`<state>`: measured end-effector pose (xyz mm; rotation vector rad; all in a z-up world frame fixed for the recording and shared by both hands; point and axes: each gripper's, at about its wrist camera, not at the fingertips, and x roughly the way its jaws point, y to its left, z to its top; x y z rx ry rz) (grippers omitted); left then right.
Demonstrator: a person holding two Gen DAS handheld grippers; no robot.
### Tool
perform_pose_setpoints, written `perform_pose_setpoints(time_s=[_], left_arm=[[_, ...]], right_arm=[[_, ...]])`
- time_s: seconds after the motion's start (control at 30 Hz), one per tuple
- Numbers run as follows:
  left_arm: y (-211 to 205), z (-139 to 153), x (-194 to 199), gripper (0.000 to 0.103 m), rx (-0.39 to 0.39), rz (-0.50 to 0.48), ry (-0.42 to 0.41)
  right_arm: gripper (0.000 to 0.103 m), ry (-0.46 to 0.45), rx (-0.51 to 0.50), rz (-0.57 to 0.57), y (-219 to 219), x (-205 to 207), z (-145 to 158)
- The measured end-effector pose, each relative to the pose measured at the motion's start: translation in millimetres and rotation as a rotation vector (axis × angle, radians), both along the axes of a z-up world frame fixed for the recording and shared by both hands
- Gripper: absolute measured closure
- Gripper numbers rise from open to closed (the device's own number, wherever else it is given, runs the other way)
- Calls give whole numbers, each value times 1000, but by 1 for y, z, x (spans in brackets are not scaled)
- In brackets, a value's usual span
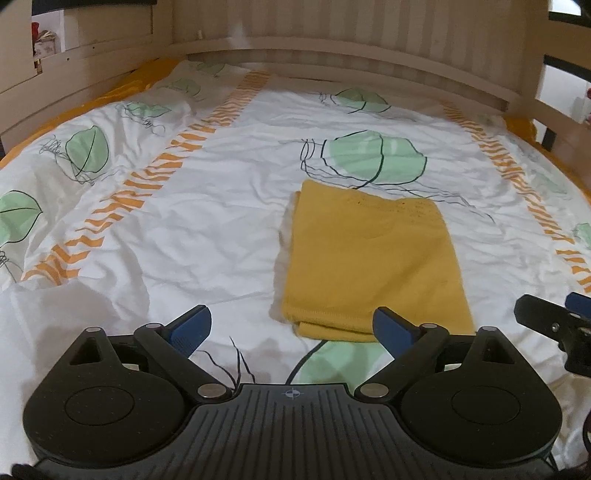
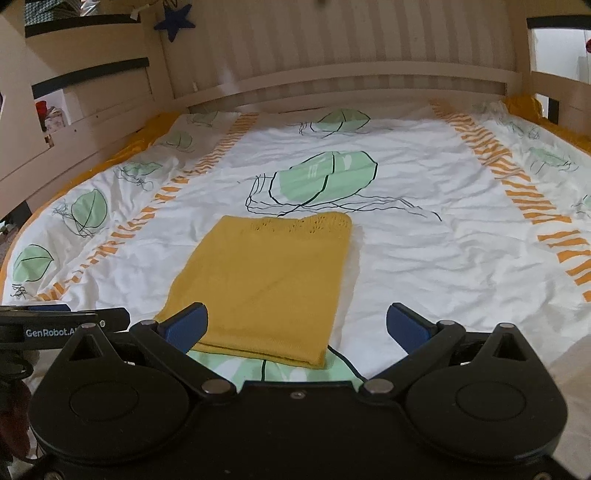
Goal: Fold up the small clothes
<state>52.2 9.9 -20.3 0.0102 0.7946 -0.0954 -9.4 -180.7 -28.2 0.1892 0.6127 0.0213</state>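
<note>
A: Where's the yellow knit top (image 2: pixel 266 284)?
B: Folded flat, mid bed (image 2: pixel 424 258), just ahead of both tools.
A: Grip?
B: Left hand-held gripper (image 1: pixel 291 330) & right hand-held gripper (image 2: pixel 297 326) spread wide, empty. Looks soft, light, floppy; I'd pinch near hem corners thru all layers.

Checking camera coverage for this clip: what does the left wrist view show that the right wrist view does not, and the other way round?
Only the left wrist view shows the layered left edge of the folded yellow garment, and the right tongs entering at its right edge.

Only the right wrist view shows a dark blue star hanging on the headboard, and lettering on the left tongs at its left edge.

Both show the garment lying folded on the leaf-print bedsheet, the wooden headboard, and each camera's own tongs open and empty.
</note>
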Motion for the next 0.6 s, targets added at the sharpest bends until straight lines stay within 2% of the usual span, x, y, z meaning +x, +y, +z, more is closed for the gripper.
perform_pose_setpoints(time_s=[0.23,0.6], left_arm=[[-7,2,-5,8,73,23,16],[-7,1,-5,8,76,14,34]], right_arm=[[0,30,-26,-25,6,-5,-1],[1,34,-52,-30,13,-9,2]])
